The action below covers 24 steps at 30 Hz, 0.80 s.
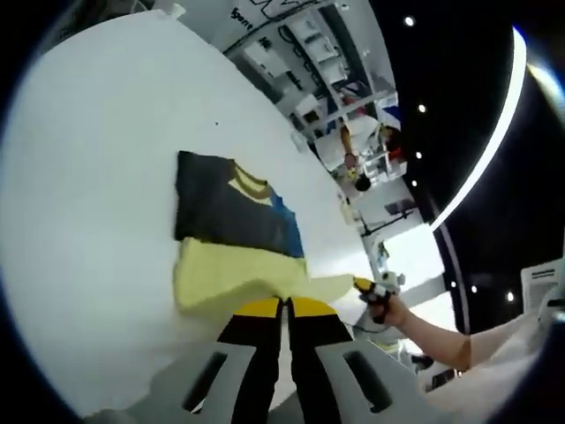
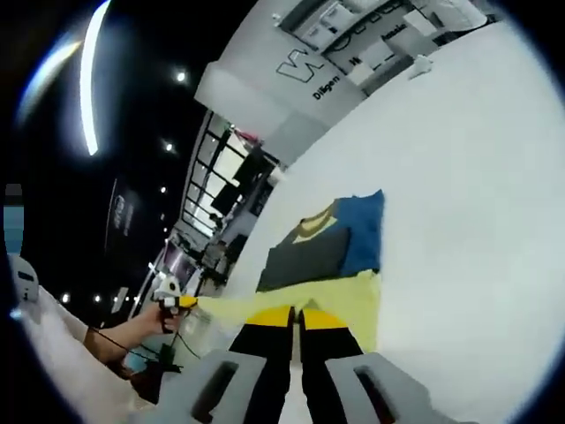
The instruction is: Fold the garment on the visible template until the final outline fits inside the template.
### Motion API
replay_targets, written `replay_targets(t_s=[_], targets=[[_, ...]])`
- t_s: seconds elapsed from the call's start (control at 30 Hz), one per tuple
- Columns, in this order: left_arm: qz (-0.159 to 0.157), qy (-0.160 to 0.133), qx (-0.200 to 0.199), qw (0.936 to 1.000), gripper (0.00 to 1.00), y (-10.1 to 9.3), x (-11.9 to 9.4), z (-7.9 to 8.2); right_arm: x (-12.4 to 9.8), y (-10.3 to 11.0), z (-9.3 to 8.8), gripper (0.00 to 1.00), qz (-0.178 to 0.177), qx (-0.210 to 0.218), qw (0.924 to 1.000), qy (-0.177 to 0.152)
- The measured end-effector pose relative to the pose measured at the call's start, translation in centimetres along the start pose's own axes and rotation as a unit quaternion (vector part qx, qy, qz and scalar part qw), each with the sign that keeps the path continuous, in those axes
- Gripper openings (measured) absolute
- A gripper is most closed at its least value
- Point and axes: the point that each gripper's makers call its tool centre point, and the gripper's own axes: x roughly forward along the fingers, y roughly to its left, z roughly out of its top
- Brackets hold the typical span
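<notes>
Both grippers pinched the yellow hem of the garment (image 1: 238,230): the left gripper (image 1: 284,305) and the right gripper (image 2: 297,311). The hem was lifted off the white bench (image 1: 97,177).

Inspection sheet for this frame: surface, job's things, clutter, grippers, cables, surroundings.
Surface: white table, bare around the garment; no template outline made out.
Job's things: garment, dark grey, blue and yellow, partly folded, yellow edge lifted.
Clutter: nothing seen.
Grippers: left gripper and right gripper both shut on the garment's yellow edge, at opposite ends.
Cables: thin cable hangs below the person's hand.
Surroundings: dark hall with ceiling lights, white wall with lettering, shelving, a person far off.
</notes>
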Motion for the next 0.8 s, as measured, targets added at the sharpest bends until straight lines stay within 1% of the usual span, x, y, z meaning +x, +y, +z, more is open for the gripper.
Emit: replay_targets(t_s=[0.03, 0.1, 0.17, 0.27, 0.3, 0.4, 0.5, 0.53, 0.57, 0.8], targets=[[0.002, -0.004, 0.002, 1.0, 0.03, 0.2, 0.4, 0.8, 0.5, -0.1, 0.7, 0.0, 0.0, 0.001, 1.0, -0.004], [0.003, -0.01, -0.002, 0.9999, 0.03, 0.5, 0.9, 1.9, 1.5, -0.5, 1.8, 0.0, -0.003, 0.005, 1.0, -0.008], [0.005, -0.016, -0.004, 0.9999, 0.03, 0.8, 1.6, 3.2, 2.2, -0.6, 2.5, 0.0, -0.006, 0.004, 0.9999, -0.009], [0.008, -0.026, -0.01, 0.9996, 0.03, 1.3, 2.6, 5.4, 3.6, -1.4, 4.0, 0.0, -0.012, 0.004, 0.9999, -0.008], [0.008, -0.028, -0.01, 0.9995, 0.03, 1.4, 2.8, 5.6, 4.0, -1.6, 4.4, 0.0, -0.014, 0.004, 0.9999, -0.008], [0.013, -0.031, -0.015, 0.9993, 0.03, 2.2, 3.8, 7.4, 5.4, -2.3, 6.0, 0.0, -0.019, 0.003, 0.9998, -0.006], [0.018, -0.032, -0.019, 0.9991, 0.03, 2.9, 4.7, 8.6, 6.9, -3.0, 7.2, 0.0, -0.025, 0.003, 0.9997, -0.001], [0.02, -0.032, -0.02, 0.9991, 0.03, 3.2, 4.9, 9.0, 7.1, -3.1, 7.4, 0.0, -0.026, 0.003, 0.9997, 0.0], [0.023, -0.032, -0.021, 0.999, 0.03, 3.6, 5.3, 9.6, 7.7, -3.5, 7.9, 0.0, -0.027, 0.003, 0.9996, 0.001], [0.038, -0.037, -0.031, 0.9981, 0.03, 5.8, 7.4, 12.7, 11.1, -5.7, 10.1, 0.0, -0.039, 0.004, 0.9991, 0.014]])
